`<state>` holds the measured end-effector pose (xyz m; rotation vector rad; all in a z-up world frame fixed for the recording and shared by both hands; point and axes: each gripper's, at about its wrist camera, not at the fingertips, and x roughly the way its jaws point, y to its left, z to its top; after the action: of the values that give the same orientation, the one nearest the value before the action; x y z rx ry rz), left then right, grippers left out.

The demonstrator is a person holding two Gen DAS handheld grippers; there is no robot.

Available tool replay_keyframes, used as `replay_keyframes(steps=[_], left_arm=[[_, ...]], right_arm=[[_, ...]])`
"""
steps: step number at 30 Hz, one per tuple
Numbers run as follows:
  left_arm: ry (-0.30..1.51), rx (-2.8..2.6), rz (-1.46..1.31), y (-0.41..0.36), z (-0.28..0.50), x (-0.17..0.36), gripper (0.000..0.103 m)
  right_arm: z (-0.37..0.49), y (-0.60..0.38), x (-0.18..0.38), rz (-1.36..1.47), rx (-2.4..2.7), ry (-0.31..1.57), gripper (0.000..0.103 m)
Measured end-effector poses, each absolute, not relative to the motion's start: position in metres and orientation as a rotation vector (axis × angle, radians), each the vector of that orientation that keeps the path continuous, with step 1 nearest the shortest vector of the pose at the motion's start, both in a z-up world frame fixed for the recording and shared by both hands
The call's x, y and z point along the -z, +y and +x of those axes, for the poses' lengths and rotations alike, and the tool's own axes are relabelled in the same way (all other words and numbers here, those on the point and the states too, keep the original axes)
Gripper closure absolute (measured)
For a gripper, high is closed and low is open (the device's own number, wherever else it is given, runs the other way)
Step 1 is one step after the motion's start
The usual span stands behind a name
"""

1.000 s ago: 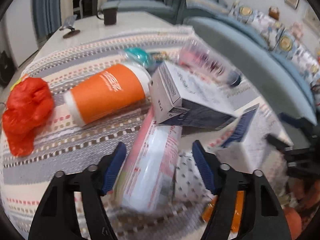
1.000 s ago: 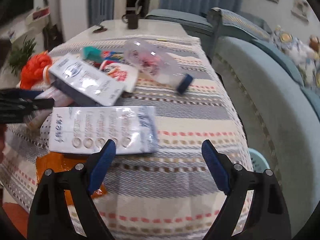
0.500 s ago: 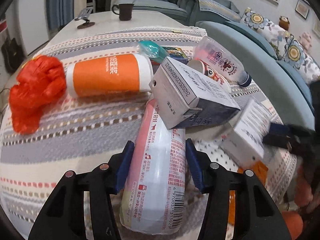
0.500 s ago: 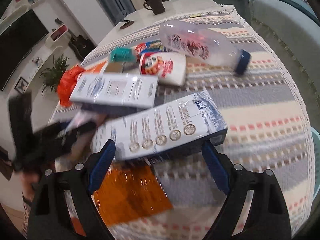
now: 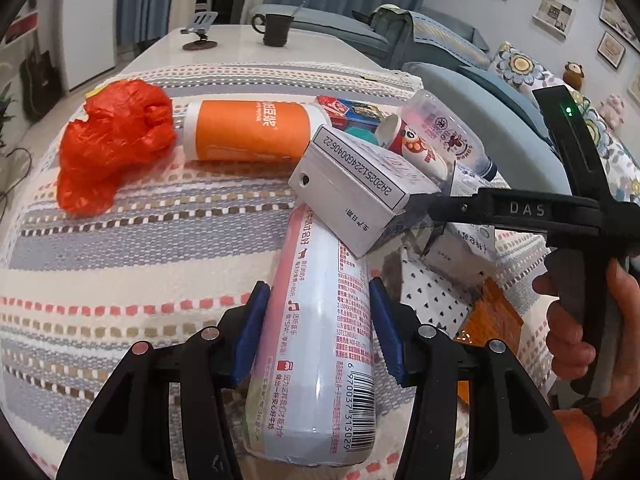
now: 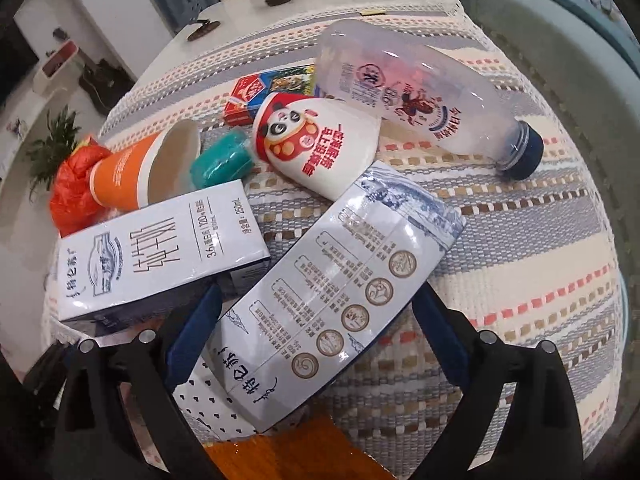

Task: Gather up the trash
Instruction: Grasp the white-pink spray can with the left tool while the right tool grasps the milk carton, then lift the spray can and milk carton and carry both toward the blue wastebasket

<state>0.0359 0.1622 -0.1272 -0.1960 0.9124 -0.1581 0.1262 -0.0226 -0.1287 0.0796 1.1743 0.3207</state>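
Observation:
My left gripper (image 5: pixel 316 324) is shut on a long pink-and-white bottle (image 5: pixel 320 344) lying on the striped tablecloth (image 5: pixel 140 240). A white milk carton (image 5: pixel 356 184) rests across the bottle's far end. My right gripper (image 6: pixel 316 332) is open, its jaws on either side of a flat blue-and-white carton (image 6: pixel 340 308), not clearly pressing it. Another milk carton (image 6: pixel 160 256) lies to its left. An orange cup (image 5: pixel 248 130), a red plastic bag (image 5: pixel 108 140), a panda-print cup (image 6: pixel 316 148) and a clear bottle (image 6: pixel 416 92) lie further back.
A small red box (image 6: pixel 256 92) and a teal wad (image 6: pixel 220 160) lie among the trash. A dark mug (image 5: pixel 276 28) stands at the table's far end. A sofa (image 5: pixel 480 92) runs along the right. An orange sheet (image 6: pixel 288 460) and a dotted sheet lie under the near carton.
My left gripper has closed onto the pink-and-white bottle. My right gripper has moved in over the flat carton, which now lies between its jaws.

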Motion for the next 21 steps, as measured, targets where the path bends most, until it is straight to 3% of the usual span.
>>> replay_keyframes(steps=[1, 6, 11, 21], left_arm=[[0.913, 0.158, -0.195, 0.162, 0.035, 0.127, 0.054], [0.903, 0.105, -0.183, 0.167, 0.032, 0.122, 0.055], [0.861, -0.035, -0.108, 0.174, 0.024, 0.100, 0.056], [0.916, -0.143, -0.138, 0.192, -0.018, 0.117, 0.056]], right_arm=[[0.124, -0.023, 0.128, 0.066, -0.326, 1.167, 0.014], [0.114, -0.048, 0.119, 0.004, -0.340, 1.143, 0.044], [0.116, -0.086, 0.118, -0.034, -0.336, 1.141, 0.046], [0.064, -0.142, 0.120, -0.146, -0.375, 1.109, 0.047]])
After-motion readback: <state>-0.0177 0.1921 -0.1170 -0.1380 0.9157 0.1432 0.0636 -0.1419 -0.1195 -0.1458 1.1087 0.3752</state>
